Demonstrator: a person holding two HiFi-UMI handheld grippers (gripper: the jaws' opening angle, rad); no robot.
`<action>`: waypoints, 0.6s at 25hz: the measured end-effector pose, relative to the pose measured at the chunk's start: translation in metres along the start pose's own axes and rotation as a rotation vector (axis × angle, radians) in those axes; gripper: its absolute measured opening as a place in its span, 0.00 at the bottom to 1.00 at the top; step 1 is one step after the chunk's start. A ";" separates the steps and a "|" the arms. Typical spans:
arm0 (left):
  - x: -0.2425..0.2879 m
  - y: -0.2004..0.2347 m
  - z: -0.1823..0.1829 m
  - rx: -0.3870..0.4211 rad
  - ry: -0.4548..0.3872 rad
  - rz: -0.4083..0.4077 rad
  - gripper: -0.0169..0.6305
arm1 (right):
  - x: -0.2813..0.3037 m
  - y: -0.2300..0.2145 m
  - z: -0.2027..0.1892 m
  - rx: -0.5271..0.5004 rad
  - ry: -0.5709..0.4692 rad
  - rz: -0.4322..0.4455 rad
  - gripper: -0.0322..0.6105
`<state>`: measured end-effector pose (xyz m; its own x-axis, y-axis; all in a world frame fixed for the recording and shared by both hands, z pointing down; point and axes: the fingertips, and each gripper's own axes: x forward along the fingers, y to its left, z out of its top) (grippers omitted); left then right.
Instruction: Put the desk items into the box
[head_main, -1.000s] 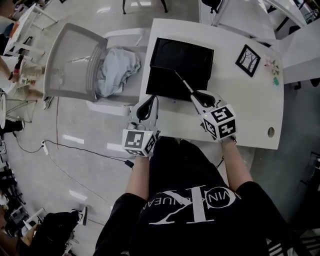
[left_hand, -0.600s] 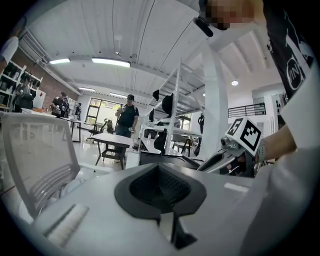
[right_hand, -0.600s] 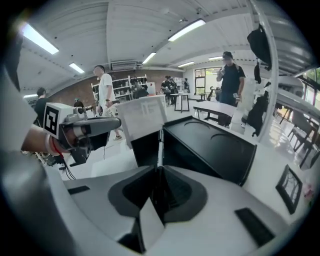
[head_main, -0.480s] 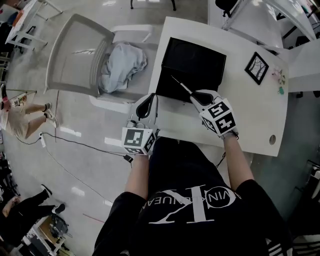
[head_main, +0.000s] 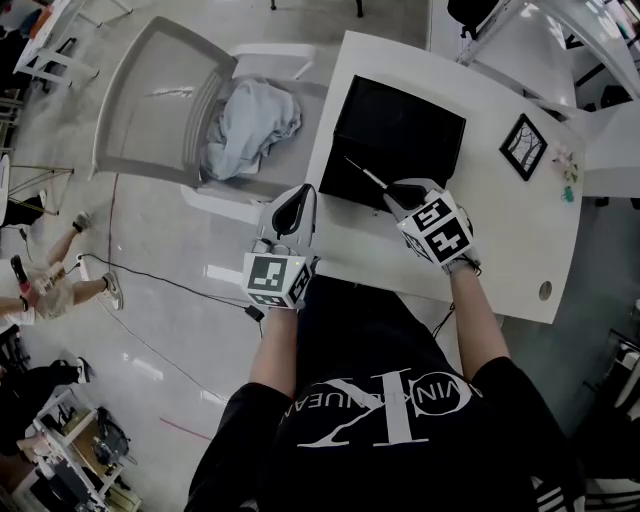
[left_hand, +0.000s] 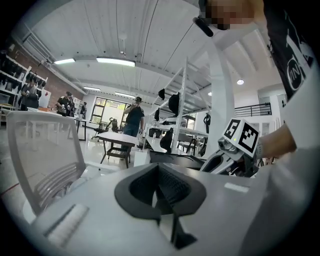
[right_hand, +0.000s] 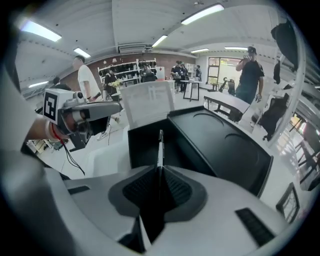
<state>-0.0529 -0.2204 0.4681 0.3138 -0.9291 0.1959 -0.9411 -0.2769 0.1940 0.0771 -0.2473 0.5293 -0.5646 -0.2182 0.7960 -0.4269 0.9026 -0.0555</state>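
A black box (head_main: 405, 125) lies open on the white desk (head_main: 500, 235); the right gripper view shows the box (right_hand: 215, 145) just ahead of the jaws. My right gripper (head_main: 392, 190) (right_hand: 159, 175) is shut on a thin silver-and-black pen (head_main: 365, 175) (right_hand: 160, 145). The pen sticks forward over the box's near part. My left gripper (head_main: 296, 200) (left_hand: 161, 192) is shut with nothing in it and hangs off the desk's left edge. In the left gripper view the right gripper (left_hand: 235, 150) shows to the right.
A small framed picture (head_main: 523, 147) and a few small colourful bits (head_main: 568, 175) lie on the desk's far right. A grey chair (head_main: 160, 100) with a pale cloth (head_main: 250, 120) stands left of the desk. People stand in the background.
The head view has drifted, so the desk sits further right in the picture. Both grippers hold nearly the same pose; the pen stays clamped and points over the box.
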 end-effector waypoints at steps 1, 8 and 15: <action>0.000 0.001 -0.001 -0.001 0.002 0.003 0.04 | 0.002 0.000 0.000 -0.005 0.008 0.003 0.15; 0.001 0.011 -0.004 -0.011 0.012 0.027 0.04 | 0.014 -0.005 -0.002 -0.054 0.084 0.008 0.15; 0.005 0.014 -0.005 -0.016 0.017 0.036 0.04 | 0.023 -0.005 -0.001 -0.113 0.117 0.030 0.15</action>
<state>-0.0637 -0.2274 0.4767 0.2820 -0.9340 0.2193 -0.9498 -0.2393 0.2017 0.0668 -0.2571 0.5485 -0.4870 -0.1516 0.8601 -0.3248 0.9456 -0.0172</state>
